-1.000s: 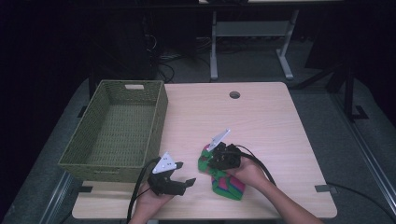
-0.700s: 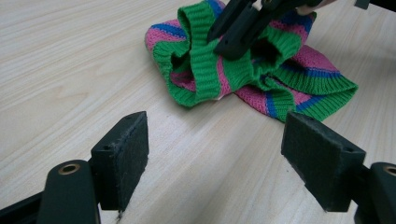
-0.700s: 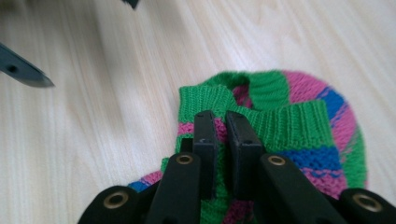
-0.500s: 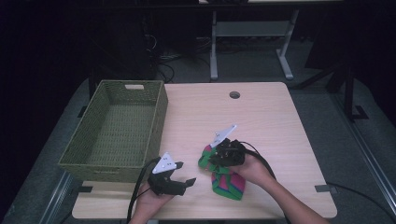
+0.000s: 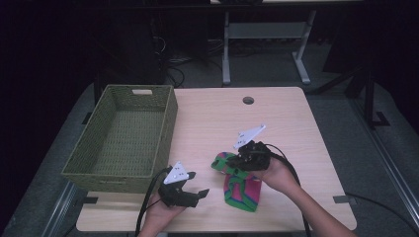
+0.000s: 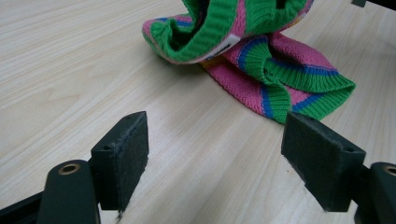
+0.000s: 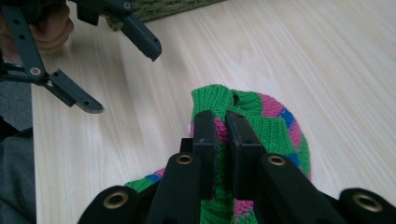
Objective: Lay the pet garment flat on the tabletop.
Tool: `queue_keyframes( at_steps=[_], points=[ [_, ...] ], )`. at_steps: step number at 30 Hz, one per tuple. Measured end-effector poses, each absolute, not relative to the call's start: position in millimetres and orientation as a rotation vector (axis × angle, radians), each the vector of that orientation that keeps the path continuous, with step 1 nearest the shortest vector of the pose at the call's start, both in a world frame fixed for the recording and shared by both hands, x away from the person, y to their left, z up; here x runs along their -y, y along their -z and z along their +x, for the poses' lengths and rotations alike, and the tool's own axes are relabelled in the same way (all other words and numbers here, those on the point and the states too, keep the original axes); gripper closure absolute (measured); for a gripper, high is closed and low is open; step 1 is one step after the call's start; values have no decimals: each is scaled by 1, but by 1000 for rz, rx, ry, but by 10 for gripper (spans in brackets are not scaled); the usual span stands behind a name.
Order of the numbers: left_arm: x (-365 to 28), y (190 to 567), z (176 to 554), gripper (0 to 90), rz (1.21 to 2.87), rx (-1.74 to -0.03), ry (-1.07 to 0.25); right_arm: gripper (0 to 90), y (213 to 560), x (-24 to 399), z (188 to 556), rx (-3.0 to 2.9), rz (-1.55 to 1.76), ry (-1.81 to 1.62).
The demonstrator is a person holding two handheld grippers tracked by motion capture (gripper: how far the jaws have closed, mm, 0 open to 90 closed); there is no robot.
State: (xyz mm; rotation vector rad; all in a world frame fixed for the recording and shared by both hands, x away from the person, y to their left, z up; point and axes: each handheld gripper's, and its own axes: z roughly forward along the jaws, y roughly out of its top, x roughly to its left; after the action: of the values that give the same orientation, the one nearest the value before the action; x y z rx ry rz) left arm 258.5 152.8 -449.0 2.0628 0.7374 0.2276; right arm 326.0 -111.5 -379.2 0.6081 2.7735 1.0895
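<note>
A knitted garment (image 5: pixel 240 186) in green, pink and blue stripes lies on the wooden table (image 5: pixel 217 118) near its front edge. My right gripper (image 5: pixel 233 163) is shut on its upper edge and holds that part lifted off the table; in the right gripper view the jaws pinch the green and pink knit (image 7: pixel 275 128). My left gripper (image 5: pixel 197 194) stands open low over the table, left of the garment, with nothing between its pads (image 6: pixel 122 151). In the left gripper view the garment (image 6: pixel 280 70) lies ahead, one end raised.
An empty green woven basket (image 5: pixel 168 126) stands on the table's left side. A round cable hole (image 5: pixel 248 100) sits near the far edge. A metal stand (image 5: pixel 262 34) is on the floor behind the table.
My right gripper has risen and moved slightly away from me, lifting the garment's edge with it. The left gripper has stayed where it was.
</note>
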Motion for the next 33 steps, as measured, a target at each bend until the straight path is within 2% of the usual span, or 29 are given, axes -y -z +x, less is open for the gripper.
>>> queue_keyframes(
  at_steps=[15, 27, 30, 33],
  points=[
    [-136, 441, 268, 229, 2028, -724, -261, 827, 348, 144, 320, -2690, 597, -1184],
    [-120, 443, 295, 238, 2000, -739, -232, 827, 333, 153, 318, -2691, 537, -1242],
    [-114, 447, 302, 340, 2018, -665, -228, 827, 334, 155, 319, -2695, 529, -1246],
    [-109, 452, 311, 344, 2029, -643, -230, 827, 333, 157, 319, -2696, 518, -1253]
  ],
)
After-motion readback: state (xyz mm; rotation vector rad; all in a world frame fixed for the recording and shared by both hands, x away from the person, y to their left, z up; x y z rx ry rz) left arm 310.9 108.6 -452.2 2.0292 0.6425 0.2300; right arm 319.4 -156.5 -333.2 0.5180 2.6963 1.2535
